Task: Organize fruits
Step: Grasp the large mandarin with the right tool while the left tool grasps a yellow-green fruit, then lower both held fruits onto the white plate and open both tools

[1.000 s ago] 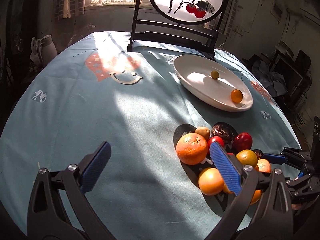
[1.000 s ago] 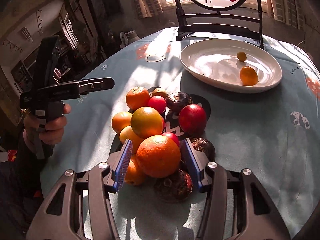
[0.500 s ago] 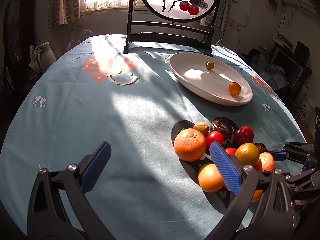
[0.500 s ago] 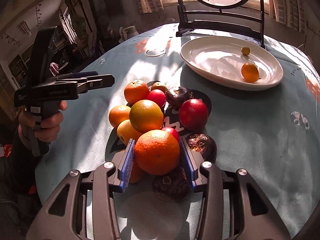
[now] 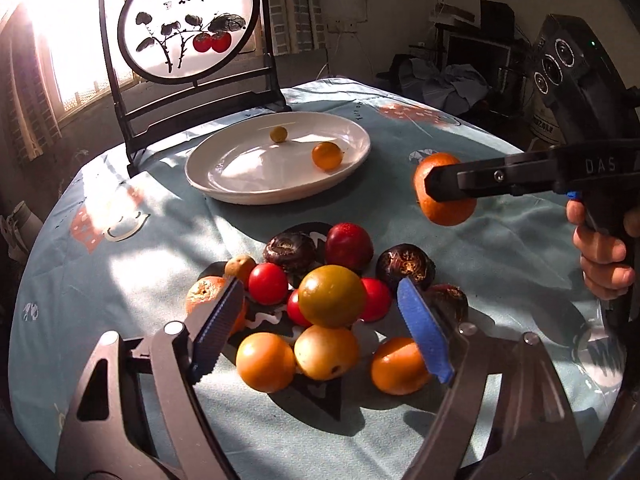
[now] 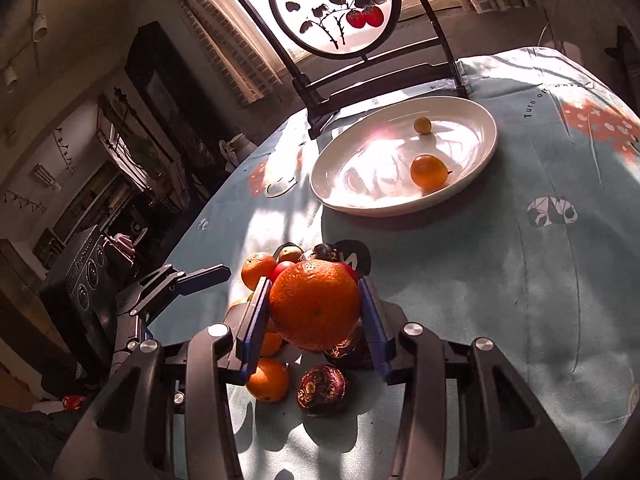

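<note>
Left wrist view: the left gripper (image 5: 320,332) hangs over the fruit pile (image 5: 320,304) on the bench (image 5: 120,280), its fingers (image 5: 424,336) closing around a greenish-orange fruit (image 5: 331,295) atop the pile, pads not touching it. Beyond the pile sits the white plate (image 5: 224,184), holding a small yellow fruit (image 5: 278,134) near its far rim and a small orange one (image 5: 327,155) to the right, well apart. Behind the plate stands a round painted screen (image 5: 188,20). At right, the right gripper (image 5: 448,188), gripped by a hand (image 5: 604,260), clamps an orange (image 5: 444,200) clear of the bench. In the right wrist view the orange (image 6: 316,310) fills the narrow gap between the blue pads, above the pile.
</note>
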